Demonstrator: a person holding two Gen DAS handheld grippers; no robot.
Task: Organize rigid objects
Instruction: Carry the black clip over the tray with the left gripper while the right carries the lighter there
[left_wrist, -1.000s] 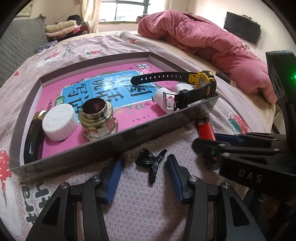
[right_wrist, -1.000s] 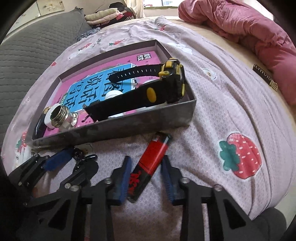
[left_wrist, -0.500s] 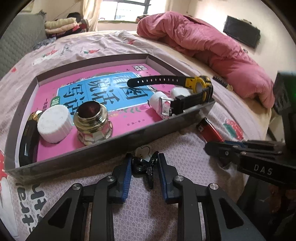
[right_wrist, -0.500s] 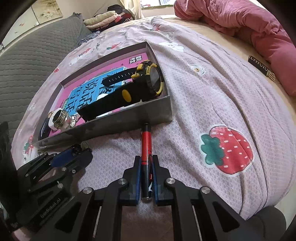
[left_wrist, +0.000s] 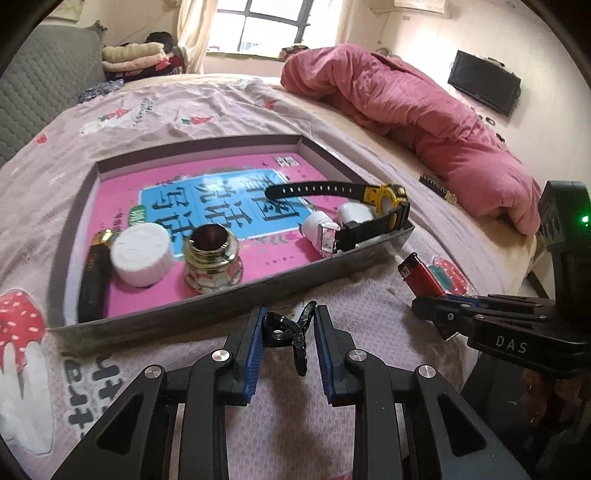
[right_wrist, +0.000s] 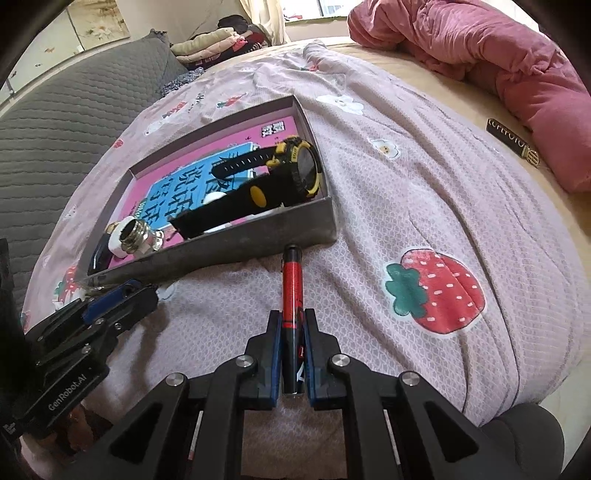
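A grey tray (left_wrist: 229, 297) with a pink and blue liner lies on the bed. It holds a black and yellow watch (left_wrist: 384, 199), a glass jar (left_wrist: 212, 258), a white cap (left_wrist: 142, 256), a black bar (left_wrist: 92, 280) and small white bottles (left_wrist: 321, 230). My left gripper (left_wrist: 288, 328) is shut on a small black clip (left_wrist: 282, 328) just in front of the tray's near wall. My right gripper (right_wrist: 291, 325) is shut on a red lighter (right_wrist: 291, 295), also seen in the left wrist view (left_wrist: 421, 273), pointing at the tray (right_wrist: 258, 243).
A pink quilt (left_wrist: 406, 110) is heaped at the far right of the bed. A dark bar with a gold end (right_wrist: 511, 142) lies beside it. Folded clothes (left_wrist: 136, 59) sit at the head. The sheet (right_wrist: 424, 221) has strawberry prints.
Both grippers stay shut on their objects and have lifted and tilted slightly; the lighter now stands off the sheet in front of the tray's near right corner.
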